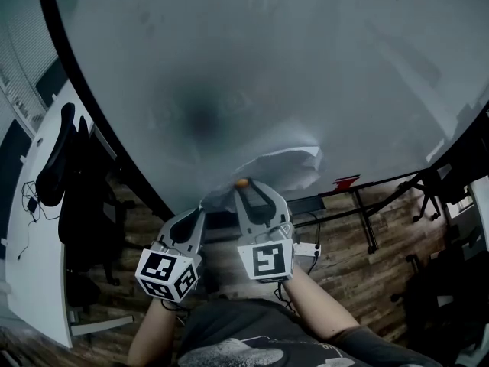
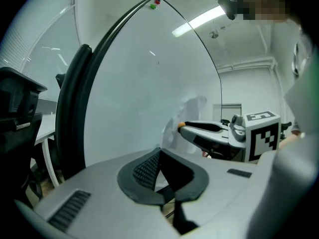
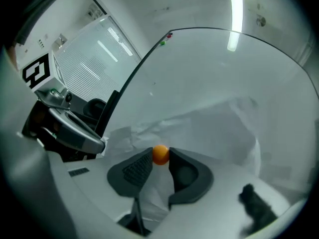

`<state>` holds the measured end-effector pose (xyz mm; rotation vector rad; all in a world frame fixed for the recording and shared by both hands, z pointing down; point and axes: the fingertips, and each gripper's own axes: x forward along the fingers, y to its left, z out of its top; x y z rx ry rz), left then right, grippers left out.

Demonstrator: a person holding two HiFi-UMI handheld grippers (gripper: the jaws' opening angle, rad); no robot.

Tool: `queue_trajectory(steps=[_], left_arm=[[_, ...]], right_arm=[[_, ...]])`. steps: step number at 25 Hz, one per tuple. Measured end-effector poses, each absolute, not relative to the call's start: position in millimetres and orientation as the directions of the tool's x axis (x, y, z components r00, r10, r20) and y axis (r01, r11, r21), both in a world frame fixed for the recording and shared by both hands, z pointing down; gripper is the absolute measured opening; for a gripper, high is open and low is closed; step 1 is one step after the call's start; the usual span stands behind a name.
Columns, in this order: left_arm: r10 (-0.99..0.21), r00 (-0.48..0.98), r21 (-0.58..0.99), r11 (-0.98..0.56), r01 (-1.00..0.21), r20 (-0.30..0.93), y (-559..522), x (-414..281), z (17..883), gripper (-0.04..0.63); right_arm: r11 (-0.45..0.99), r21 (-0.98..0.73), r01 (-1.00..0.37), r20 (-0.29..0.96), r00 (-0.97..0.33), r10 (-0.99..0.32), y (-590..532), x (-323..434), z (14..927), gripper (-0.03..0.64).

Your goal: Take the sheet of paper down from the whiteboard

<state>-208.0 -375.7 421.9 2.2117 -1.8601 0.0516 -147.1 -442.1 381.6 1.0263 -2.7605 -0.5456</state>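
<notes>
Pale whiteboard [image 1: 306,67] fills the view, nearly bare. Low on it, near the bottom edge, hangs the sheet of paper [image 1: 286,165]: white, badly crumpled, bulging off the board. Now the right gripper [image 3: 160,159] is in, jaws narrow on the small orange magnet [image 1: 241,182], a tip touching either side. That magnet is likely what fastens the sheet. Meanwhile the left gripper [image 2: 159,150] sits at the sheet's lower left corner, jaws fully together. Whether they nip the paper I can't tell. It's there to steady it, I'd guess.
</notes>
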Motion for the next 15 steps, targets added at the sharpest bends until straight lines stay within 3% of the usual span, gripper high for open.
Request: queue_trajectory(steps=[15], left_arm=[[-0.962, 0.073, 0.07, -0.056, -0.996, 0.261, -339, -179, 431, 0.014]], right_arm=[[0.737, 0.186, -0.65, -0.001, -0.75, -0.661, -410, -45, 397, 0.11]])
